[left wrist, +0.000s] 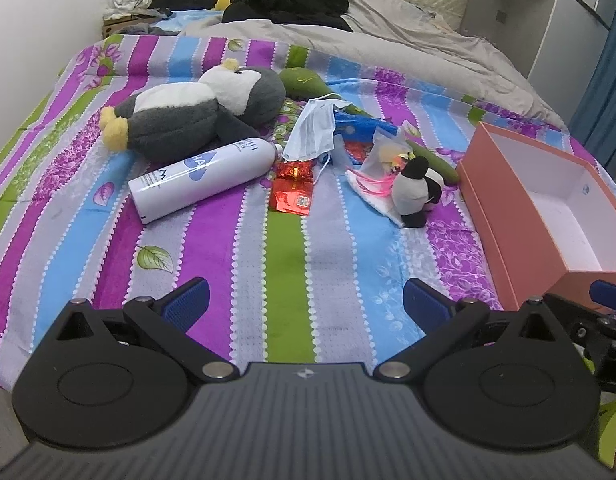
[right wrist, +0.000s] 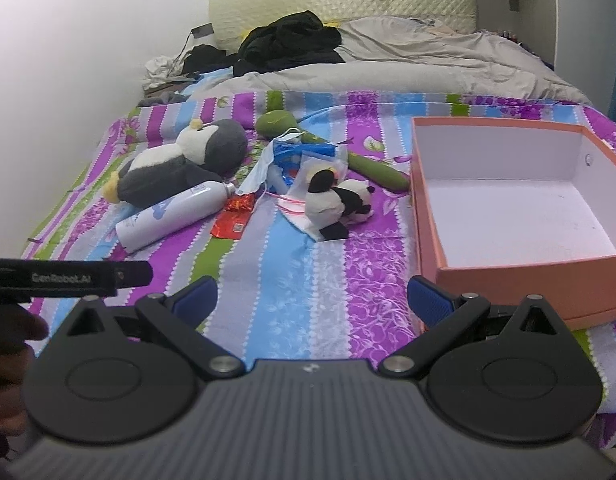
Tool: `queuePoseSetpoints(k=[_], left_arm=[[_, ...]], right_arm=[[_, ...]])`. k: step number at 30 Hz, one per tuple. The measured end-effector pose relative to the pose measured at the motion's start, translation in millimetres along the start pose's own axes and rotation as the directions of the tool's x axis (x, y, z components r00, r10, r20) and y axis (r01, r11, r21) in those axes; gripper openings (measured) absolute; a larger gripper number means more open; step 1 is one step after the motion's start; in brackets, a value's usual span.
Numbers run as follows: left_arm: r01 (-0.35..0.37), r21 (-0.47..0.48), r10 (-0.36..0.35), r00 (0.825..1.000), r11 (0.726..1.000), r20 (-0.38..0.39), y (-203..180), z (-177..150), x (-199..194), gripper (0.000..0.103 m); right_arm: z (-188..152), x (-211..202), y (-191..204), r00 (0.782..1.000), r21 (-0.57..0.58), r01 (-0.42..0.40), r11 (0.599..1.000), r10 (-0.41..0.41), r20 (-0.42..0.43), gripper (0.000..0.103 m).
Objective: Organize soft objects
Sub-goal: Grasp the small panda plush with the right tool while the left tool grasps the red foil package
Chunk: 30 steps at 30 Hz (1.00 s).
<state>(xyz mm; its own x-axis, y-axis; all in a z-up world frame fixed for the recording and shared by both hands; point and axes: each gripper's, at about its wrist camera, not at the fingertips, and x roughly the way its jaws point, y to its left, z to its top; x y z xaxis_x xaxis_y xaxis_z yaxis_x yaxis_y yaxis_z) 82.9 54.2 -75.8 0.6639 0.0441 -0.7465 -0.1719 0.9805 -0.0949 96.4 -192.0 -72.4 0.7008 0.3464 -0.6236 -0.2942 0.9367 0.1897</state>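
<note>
Gaping tongs [left wrist: 305, 304] above striped blanket [left wrist: 243, 240]

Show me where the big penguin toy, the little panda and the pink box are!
big penguin toy [left wrist: 187, 120]: left wrist view, on its grey and white belly.
little panda [right wrist: 328, 200]: right wrist view, on its white body.
pink box [right wrist: 528, 276]: right wrist view, on the near outer wall.

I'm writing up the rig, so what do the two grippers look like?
Both match: the left gripper and right gripper have blue textured pads on black linkage arms with silver pivot pins, round black discs, and a ribbed grey body bearing a small logo.
</note>
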Motion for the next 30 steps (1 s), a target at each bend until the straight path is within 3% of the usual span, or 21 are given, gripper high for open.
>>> queuePoseSetpoints(k=[24, 30], left_arm=[[-0.024, -0.031, 0.023, 0.999, 0.999, -0.024, 23.8, 14.4, 54.2, 0.103], [-0.043, -0.074, 0.041, 0.999, 0.996, -0.026, 34.5, 25.3, 77.8, 0.103]], right_arm=[[19.3, 54.4, 19.2, 0.998, -0.032, -0.041, 0.999, 0.039, -0.053, 0.103], [27.2, 79.6, 25.3, 0.996, -0.068, -0.060, 0.996, 0.055, -0.074, 0.103]])
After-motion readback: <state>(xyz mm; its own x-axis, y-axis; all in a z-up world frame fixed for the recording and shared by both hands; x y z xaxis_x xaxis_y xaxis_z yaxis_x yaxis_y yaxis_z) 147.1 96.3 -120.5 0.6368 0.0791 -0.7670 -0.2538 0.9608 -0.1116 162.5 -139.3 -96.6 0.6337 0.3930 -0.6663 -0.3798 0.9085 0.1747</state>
